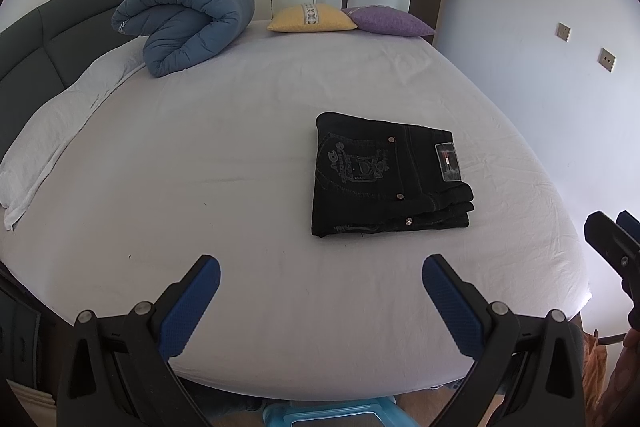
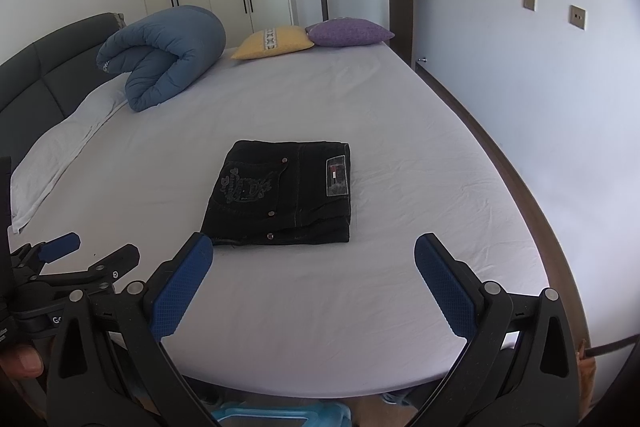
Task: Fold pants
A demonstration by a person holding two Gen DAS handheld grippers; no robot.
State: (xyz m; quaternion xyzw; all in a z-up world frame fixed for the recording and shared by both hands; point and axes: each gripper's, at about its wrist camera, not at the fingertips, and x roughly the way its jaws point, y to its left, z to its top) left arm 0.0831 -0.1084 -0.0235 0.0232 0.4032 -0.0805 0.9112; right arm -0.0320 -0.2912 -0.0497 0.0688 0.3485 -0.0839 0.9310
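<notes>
— Both of my grippers, what do they hold?
— Nothing. Through the left wrist camera, my left gripper (image 1: 321,273) hangs with its blue pads spread wide above the near edge of the bed (image 1: 200,187). The black pants (image 1: 390,177) lie folded into a neat stack on the bed sheet, beyond the gripper and a little to its right, well apart from it.
— And the other camera?
— My right gripper (image 2: 314,253) is spread wide too, empty, with the pants (image 2: 284,193) just beyond its left pad. A blue quilt (image 2: 160,55) sits rolled far behind the pants, by the headboard.
</notes>
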